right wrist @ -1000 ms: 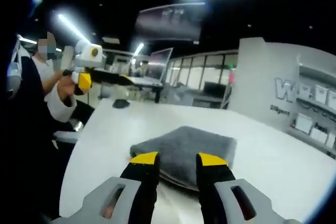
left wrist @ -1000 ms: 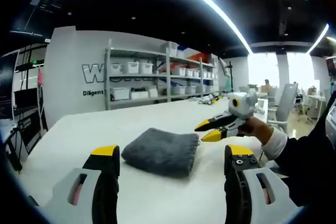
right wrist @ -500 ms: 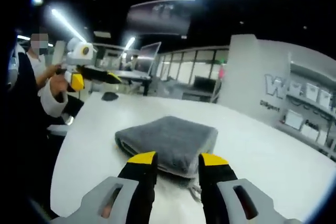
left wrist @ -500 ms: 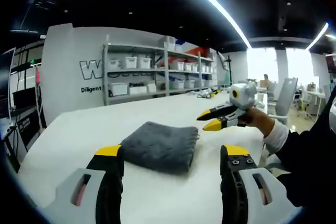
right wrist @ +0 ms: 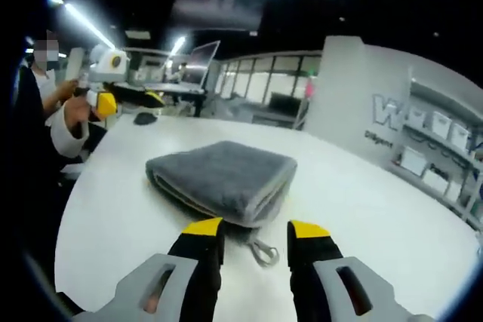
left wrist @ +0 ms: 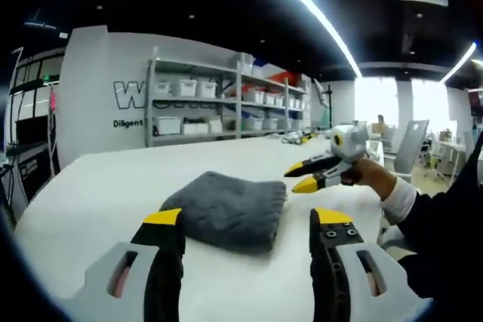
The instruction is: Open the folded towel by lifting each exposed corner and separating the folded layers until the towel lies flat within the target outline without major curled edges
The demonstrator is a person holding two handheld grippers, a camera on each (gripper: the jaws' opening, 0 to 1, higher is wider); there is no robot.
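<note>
While the grey towel (left wrist: 230, 210) lies folded on the white table (left wrist: 90, 201), both grippers hang above the tabletop with nothing between their jaws. In the left gripper view, the left gripper (left wrist: 247, 220) has its yellow-tipped jaws spread wide, one on each side of the towel's near edge, and the towel sits just ahead of them, not touched. From here the towel's long axis runs across the jaws, and its thick rounded fold faces this gripper. The right gripper (left wrist: 300, 176) enters from the right, held in a hand (left wrist: 367, 176) above the table just off the towel's right end, its jaws a little apart and pointing toward the towel.

In the right gripper view, the right gripper (right wrist: 251, 228) shows a moderate gap between its jaws. The towel (right wrist: 223, 180) lies just ahead of and slightly left of the tips, its stacked layers showing along the left side and a rounded corner nearest the jaws. A small hanging loop (right wrist: 262, 250) trails from that corner onto the table between the tips. The left gripper (right wrist: 124, 96) appears far off to the left, beyond the towel's far end.

Bare tabletop surrounds the towel on all sides, with wide open room to the right of the right gripper. Shelving (left wrist: 219, 107) with bins stands well beyond the table.
</note>
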